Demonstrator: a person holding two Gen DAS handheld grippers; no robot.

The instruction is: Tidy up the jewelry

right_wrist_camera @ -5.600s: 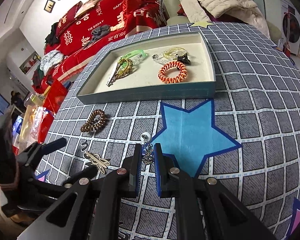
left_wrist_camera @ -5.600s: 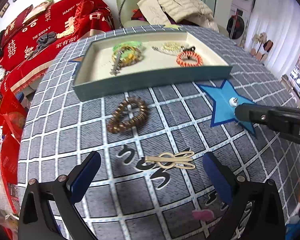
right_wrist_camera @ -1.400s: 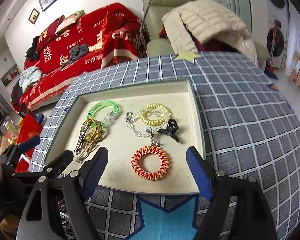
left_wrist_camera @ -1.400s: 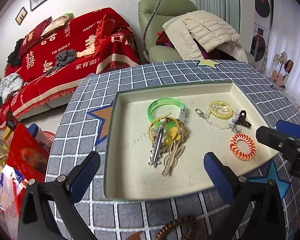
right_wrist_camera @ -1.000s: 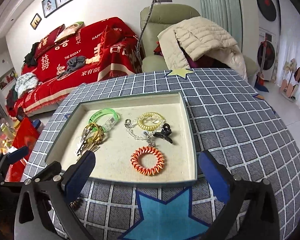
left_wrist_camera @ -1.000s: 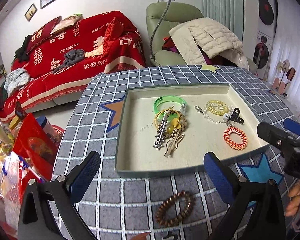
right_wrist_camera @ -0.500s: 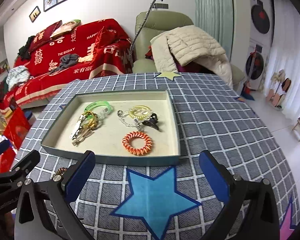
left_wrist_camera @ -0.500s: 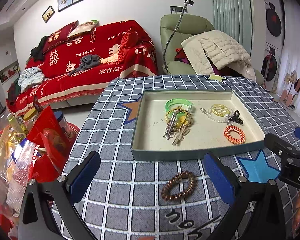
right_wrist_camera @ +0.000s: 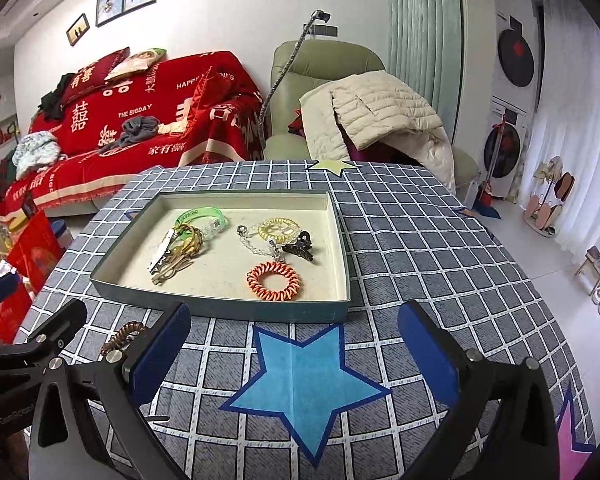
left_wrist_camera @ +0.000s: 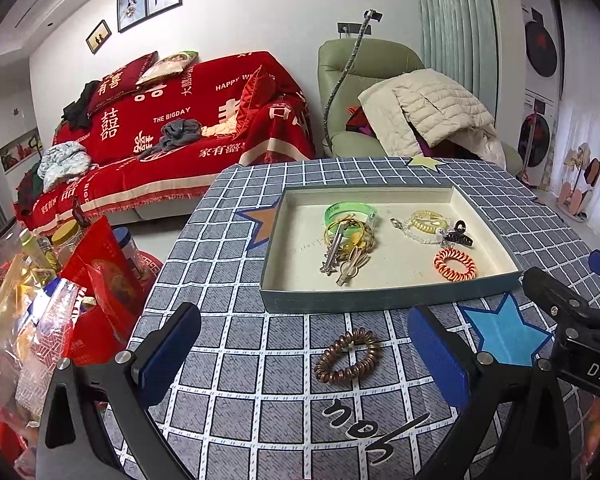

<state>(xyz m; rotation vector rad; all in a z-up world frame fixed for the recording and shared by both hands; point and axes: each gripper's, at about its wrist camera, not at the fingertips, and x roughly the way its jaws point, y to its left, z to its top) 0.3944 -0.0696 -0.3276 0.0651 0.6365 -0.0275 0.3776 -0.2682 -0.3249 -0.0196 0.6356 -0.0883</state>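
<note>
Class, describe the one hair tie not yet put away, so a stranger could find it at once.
Start at the shallow teal tray on the checked tablecloth. Just outside its near wall, alone on the cloth, lies the brown spiral hair tie. Its orange and yellow cousins lie inside the tray.

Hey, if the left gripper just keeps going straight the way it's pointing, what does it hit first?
Most likely the brown spiral hair tie on the tablecloth, lying between the open left gripper's fingers and short of the tray. Depth is unclear, so it might pass over it and meet the tray's near wall.
</note>
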